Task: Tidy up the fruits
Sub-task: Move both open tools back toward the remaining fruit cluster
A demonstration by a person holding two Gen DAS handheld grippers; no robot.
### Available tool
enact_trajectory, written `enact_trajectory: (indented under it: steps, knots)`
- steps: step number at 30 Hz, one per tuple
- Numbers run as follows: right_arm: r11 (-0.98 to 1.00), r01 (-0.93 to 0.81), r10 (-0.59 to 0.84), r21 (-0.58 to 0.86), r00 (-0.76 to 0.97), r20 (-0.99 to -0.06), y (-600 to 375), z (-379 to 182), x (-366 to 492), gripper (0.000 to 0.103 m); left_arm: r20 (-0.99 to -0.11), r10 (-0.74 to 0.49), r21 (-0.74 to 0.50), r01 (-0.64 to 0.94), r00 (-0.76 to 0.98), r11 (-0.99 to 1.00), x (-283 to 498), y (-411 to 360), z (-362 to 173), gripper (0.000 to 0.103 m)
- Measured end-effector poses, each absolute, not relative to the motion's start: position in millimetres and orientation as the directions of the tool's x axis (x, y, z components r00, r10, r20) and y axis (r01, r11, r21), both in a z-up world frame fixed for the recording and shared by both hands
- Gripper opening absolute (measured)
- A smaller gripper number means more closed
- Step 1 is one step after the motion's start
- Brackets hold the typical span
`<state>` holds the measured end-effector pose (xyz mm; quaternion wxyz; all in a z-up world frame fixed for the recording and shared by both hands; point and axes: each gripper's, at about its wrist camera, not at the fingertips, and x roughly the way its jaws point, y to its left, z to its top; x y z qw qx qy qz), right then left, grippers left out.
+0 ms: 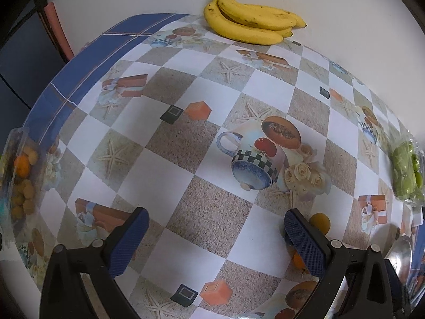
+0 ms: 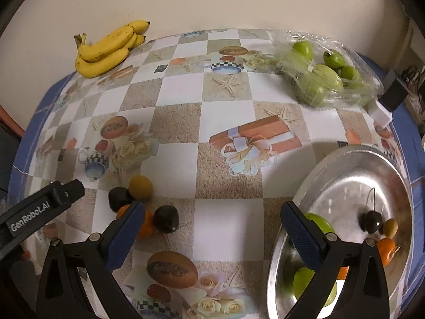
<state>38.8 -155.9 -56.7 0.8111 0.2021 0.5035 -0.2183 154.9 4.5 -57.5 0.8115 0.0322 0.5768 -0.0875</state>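
A bunch of bananas (image 1: pixel 249 21) lies at the table's far edge by the wall; it also shows in the right wrist view (image 2: pixel 106 50). A steel bowl (image 2: pixel 332 175) at the right holds green fruits (image 2: pixel 318 223), a dark fruit (image 2: pixel 370 222), a small yellow fruit (image 2: pixel 390 227) and an orange one (image 2: pixel 386 250). Loose small fruits lie on the cloth: a yellow one (image 2: pixel 140 186), two dark ones (image 2: pixel 166 219) and an orange one (image 2: pixel 147 224). My left gripper (image 1: pixel 215 242) is open and empty above the cloth. My right gripper (image 2: pixel 209 234) is open and empty between the loose fruits and the bowl.
A plastic bag of green fruits (image 2: pixel 321 74) lies at the far right; it also shows in the left wrist view (image 1: pixel 405 175). A clear box of small fruits (image 1: pixel 21 180) stands at the left edge. A white and black block (image 2: pixel 387 101) sits near the bag. The other gripper's body (image 2: pixel 39 207) is at the left.
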Motion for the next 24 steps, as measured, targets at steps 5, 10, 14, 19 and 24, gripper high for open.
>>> enact_trajectory:
  steps: [5,10,14,19,24]
  knots:
    - [0.842,0.537,-0.177,0.056,0.373,-0.911,-152,-62,46,0.101,-0.947,-0.108,-0.053,0.185,0.302,0.981,156,1,-62,0.103]
    - [0.850,0.525,-0.185,0.031,0.354,-0.917,-151,-70,50,0.101,-0.949,-0.108,-0.056,0.179,0.297,0.982,157,2,-64,0.103]
    - [0.860,0.510,-0.209,-0.006,0.341,-0.917,-149,-71,51,0.101,-0.949,-0.109,-0.056,0.180,0.296,0.982,156,2,-64,0.103]
    - [0.863,0.504,-0.232,-0.032,0.339,-0.912,-148,-68,51,0.101,-0.949,-0.106,-0.053,0.183,0.298,0.982,156,1,-63,0.103]
    - [0.860,0.508,-0.250,-0.048,0.338,-0.907,-150,-65,49,0.100,-0.948,-0.104,-0.049,0.183,0.301,0.982,156,2,-62,0.103]
